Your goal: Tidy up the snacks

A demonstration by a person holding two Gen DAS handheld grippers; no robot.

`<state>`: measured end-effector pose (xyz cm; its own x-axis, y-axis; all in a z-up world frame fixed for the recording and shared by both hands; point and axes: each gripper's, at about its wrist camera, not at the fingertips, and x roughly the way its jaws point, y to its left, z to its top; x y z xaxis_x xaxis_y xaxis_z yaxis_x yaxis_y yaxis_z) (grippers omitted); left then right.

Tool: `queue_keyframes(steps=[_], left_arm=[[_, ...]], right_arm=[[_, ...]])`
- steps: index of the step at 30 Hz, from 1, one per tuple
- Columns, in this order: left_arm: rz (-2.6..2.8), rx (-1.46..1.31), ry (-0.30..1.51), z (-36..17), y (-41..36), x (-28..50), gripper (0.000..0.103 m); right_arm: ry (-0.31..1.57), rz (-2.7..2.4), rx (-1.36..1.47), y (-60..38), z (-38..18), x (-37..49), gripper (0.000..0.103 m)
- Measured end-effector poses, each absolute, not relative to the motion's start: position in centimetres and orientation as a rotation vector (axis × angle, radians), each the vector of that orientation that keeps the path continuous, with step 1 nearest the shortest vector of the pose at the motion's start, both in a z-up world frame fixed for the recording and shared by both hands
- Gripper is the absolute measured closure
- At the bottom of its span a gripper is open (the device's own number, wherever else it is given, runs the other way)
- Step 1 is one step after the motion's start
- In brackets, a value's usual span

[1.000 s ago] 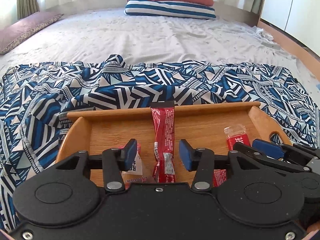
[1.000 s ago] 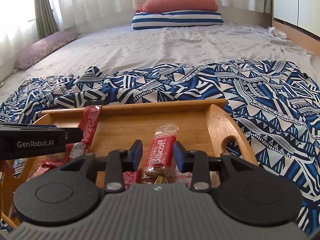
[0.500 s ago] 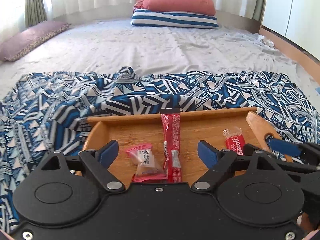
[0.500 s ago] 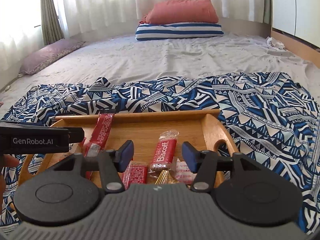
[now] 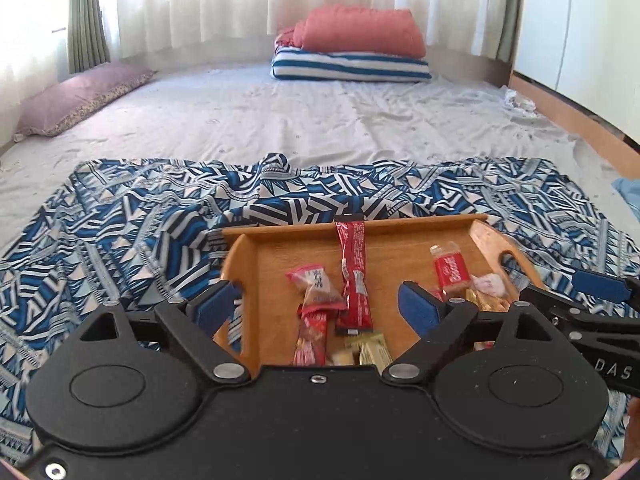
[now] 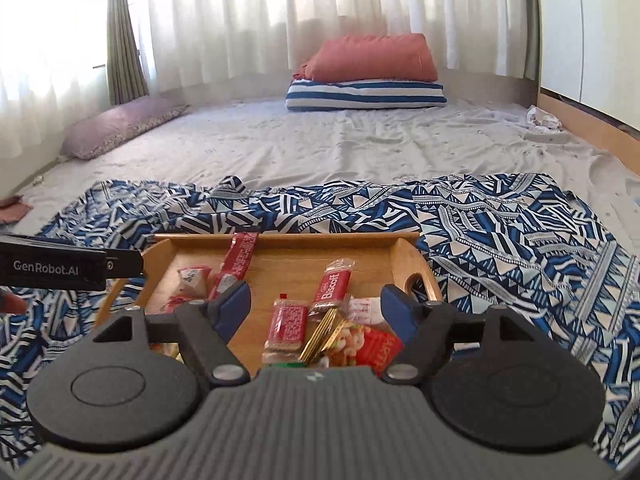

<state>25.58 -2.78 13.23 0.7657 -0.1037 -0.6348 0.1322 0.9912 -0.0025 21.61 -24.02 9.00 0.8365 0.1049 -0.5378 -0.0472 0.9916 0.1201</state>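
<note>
The snacks (image 6: 332, 304) all seem to lie in the wooden tray (image 5: 240, 256) on the bed; little looks left, though its near edge is hidden. Left gripper (image 5: 316, 304) and right gripper (image 6: 316, 308) have just been opening; jaws spread, nothing pinched.

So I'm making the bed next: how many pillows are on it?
3: a red pillow stacked on a striped pillow at the far end, and a purple pillow by the left curtain.

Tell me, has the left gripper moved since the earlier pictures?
Yes. The left gripper has drawn back and up from the wooden tray, which looks smaller and farther now; its jaws have just been opening, with nothing gripped.
</note>
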Motion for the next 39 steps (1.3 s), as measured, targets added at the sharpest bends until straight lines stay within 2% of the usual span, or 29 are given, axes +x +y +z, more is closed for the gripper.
queue_keyframes(steps=[7,18,28,39], left_arm=[[-0.145,0.065,0.638,14.4,-1.8,17.4,0.012],[-0.152,0.113,0.624,11.5,-1.4,6.8,0.010],[-0.082,0.107,0.707,5.9,-1.4,4.2,0.010],[-0.022,0.052,0.793,1.5,-1.0,4.5,0.010]], right_arm=[[0.541,0.083,0.143,-23.9,9.5,15.3,0.019],[0.495,0.082,0.115,-22.3,7.5,6.1,0.017],[0.527,0.067,0.047,-20.7,2.8,2.3,0.016],[0.600,0.047,0.006,-20.4,-0.9,2.6,0.015]])
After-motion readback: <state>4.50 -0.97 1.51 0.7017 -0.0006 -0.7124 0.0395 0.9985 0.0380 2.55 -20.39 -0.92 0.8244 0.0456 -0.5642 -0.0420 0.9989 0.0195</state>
